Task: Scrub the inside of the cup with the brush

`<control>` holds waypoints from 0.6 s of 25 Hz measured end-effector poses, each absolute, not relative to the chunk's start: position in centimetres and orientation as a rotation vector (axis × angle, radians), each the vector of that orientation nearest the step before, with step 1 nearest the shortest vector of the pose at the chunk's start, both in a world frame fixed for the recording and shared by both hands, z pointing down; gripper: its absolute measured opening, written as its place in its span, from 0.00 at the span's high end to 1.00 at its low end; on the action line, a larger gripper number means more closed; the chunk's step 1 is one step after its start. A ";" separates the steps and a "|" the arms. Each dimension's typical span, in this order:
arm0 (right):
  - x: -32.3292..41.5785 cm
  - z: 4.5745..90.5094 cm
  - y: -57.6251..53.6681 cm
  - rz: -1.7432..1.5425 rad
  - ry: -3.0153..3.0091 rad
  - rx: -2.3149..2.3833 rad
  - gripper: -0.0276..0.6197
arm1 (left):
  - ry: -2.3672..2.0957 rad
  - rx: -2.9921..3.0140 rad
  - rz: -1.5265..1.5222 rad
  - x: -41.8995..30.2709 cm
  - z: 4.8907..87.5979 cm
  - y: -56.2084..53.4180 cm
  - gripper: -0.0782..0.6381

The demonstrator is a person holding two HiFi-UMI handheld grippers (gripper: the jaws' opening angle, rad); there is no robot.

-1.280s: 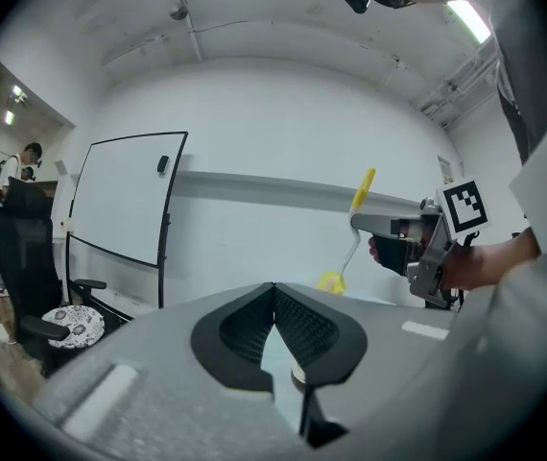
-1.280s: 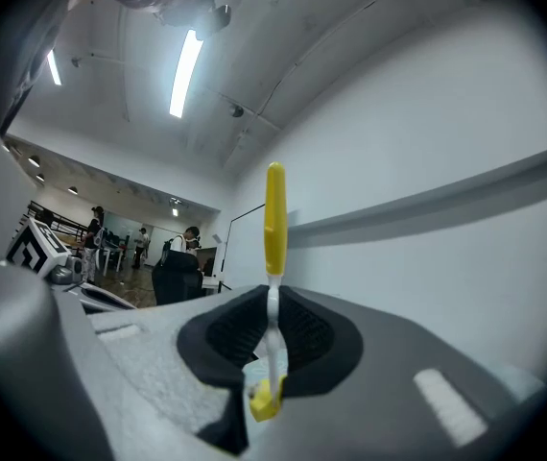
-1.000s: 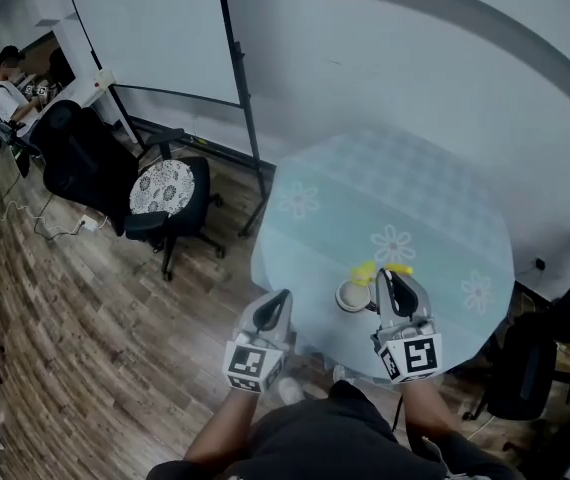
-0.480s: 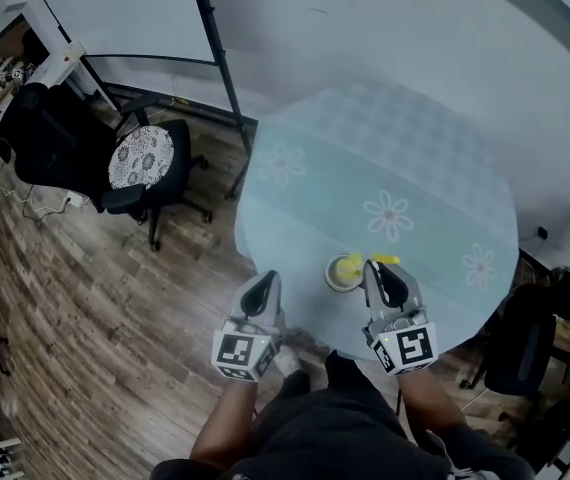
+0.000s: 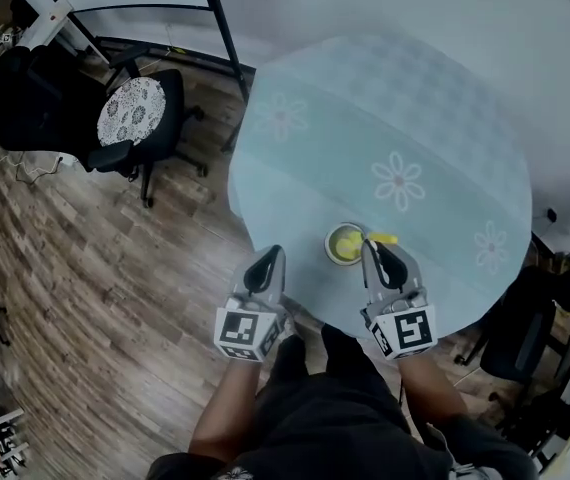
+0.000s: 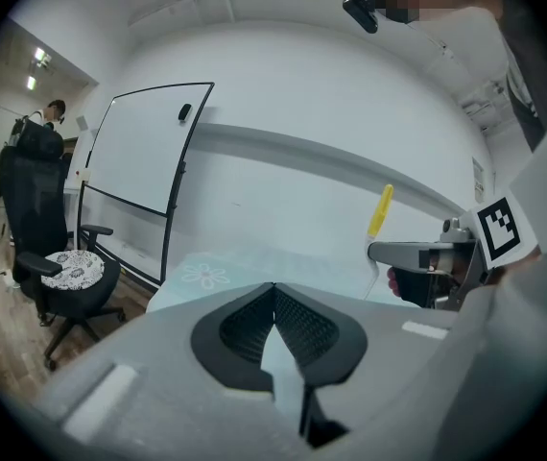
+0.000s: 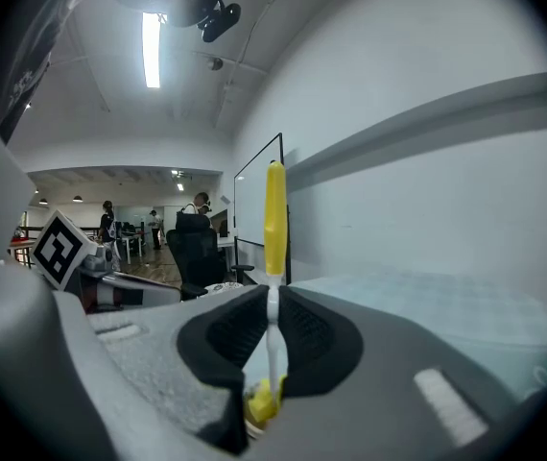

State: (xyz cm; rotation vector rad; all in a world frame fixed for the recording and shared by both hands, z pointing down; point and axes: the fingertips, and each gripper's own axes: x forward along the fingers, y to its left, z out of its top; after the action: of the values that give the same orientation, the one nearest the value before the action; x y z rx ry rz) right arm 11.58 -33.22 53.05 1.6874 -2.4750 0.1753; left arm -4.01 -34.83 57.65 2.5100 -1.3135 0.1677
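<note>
A small cup (image 5: pixel 345 244) stands near the front edge of the round table (image 5: pixel 435 108), which wears a pale blue cloth with daisies. The brush's yellow head fills the cup's inside. My right gripper (image 5: pixel 374 251) is shut on the brush's white stem just right of the cup. The yellow handle (image 7: pixel 273 214) rises above the jaws and the yellow bristles (image 7: pixel 262 401) show below them. My left gripper (image 5: pixel 267 260) hangs beyond the table's edge, over the floor, left of the cup. Its jaws are shut on nothing (image 6: pixel 273 291). The brush handle (image 6: pixel 381 209) shows at the right.
An office chair with a patterned seat (image 5: pixel 130 110) and a black chair (image 5: pixel 25 78) stand on the wooden floor at the left. A whiteboard's stand (image 5: pixel 220 18) rises behind the table. Another dark chair (image 5: pixel 555 313) is at the right. People are far off in the room.
The brush's yellow head has gone from beside the cup into it. My view has tilted further down over the table. The left gripper stays shut and off the table.
</note>
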 end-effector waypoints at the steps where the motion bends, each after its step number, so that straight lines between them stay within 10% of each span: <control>1: 11.5 53.4 -33.3 0.172 -2.470 1.677 0.90 | -1.314 2.511 0.168 -3.8 57.9 -35.0 0.88; 15: 10.8 56.5 -33.9 0.234 -2.453 1.589 0.90 | -1.312 2.483 0.222 -3.2 61.1 -34.5 0.88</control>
State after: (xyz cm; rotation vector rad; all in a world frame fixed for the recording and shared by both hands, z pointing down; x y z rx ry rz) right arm 10.76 -33.93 56.54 1.5887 -2.4532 0.2338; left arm -3.21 -34.54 61.12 2.4827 -1.3119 0.2216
